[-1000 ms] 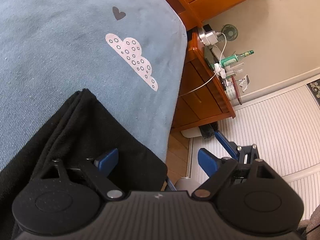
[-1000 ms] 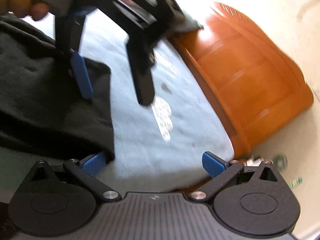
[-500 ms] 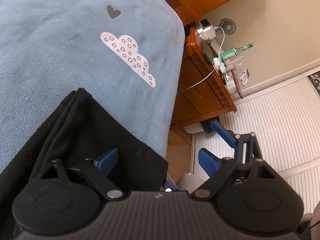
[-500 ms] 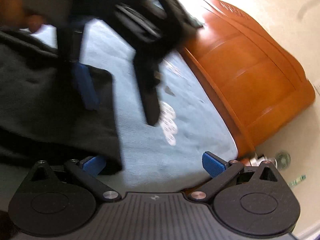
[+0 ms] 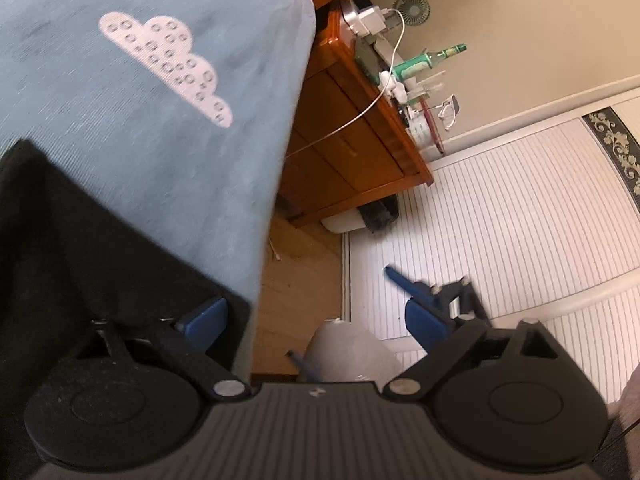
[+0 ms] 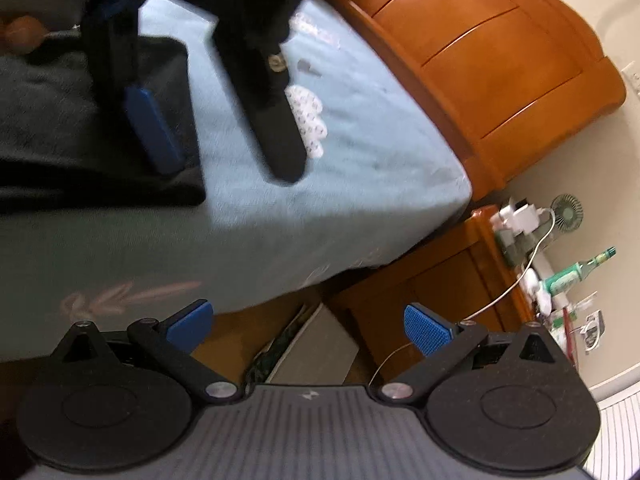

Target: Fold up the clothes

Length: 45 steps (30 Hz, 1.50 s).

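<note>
A folded black garment lies on the blue bed sheet, near the bed's corner. My left gripper hangs at the garment's near corner. Its jaws are opening, its left pad is over the black cloth, and nothing is gripped. The right wrist view shows the left gripper from the side, above the garment and the sheet. My right gripper is open and empty, off the bed's side over the floor. It also shows in the left wrist view as the right gripper.
An orange wooden headboard ends the bed. Beside it stands a nightstand with a charger, a white cable, a small fan and a green bottle. White louvred doors and a pale bin are on the floor side.
The left gripper slid toward the bed's edge, so the garment sits further left in its view, and its jaws spread wider. The right gripper drew back off the bed, bringing the nightstand into view.
</note>
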Each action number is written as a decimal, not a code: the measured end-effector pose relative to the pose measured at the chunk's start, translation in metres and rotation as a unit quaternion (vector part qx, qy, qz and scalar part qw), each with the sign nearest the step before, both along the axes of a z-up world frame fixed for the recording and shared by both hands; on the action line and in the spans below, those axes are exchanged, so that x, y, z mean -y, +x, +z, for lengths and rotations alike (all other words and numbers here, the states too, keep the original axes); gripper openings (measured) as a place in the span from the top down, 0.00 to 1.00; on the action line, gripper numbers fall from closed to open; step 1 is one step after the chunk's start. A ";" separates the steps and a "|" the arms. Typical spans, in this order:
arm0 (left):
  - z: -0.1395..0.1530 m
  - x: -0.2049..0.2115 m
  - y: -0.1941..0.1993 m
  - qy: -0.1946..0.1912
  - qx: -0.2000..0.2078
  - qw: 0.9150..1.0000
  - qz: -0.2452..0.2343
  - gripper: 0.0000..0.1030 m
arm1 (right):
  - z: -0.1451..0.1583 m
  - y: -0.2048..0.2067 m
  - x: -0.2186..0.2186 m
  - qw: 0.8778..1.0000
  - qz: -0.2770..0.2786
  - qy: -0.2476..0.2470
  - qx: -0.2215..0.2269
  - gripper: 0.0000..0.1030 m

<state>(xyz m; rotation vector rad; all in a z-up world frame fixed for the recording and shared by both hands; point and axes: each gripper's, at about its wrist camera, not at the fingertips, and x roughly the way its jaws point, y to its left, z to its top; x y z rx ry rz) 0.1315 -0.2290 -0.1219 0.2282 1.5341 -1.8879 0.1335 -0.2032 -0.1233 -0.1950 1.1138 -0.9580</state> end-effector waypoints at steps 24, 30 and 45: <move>0.071 -0.053 0.091 -0.046 0.133 0.975 0.170 0.12 | 0.035 -0.001 0.050 0.972 -0.034 0.196 0.124 0.00; 0.079 -0.116 0.112 0.022 0.197 0.956 0.217 0.12 | 0.077 0.018 0.070 0.924 0.019 0.293 0.244 0.00; 0.069 -0.266 0.128 0.093 0.207 0.900 0.371 0.12 | 0.030 0.121 -0.018 0.931 0.210 0.275 0.112 0.00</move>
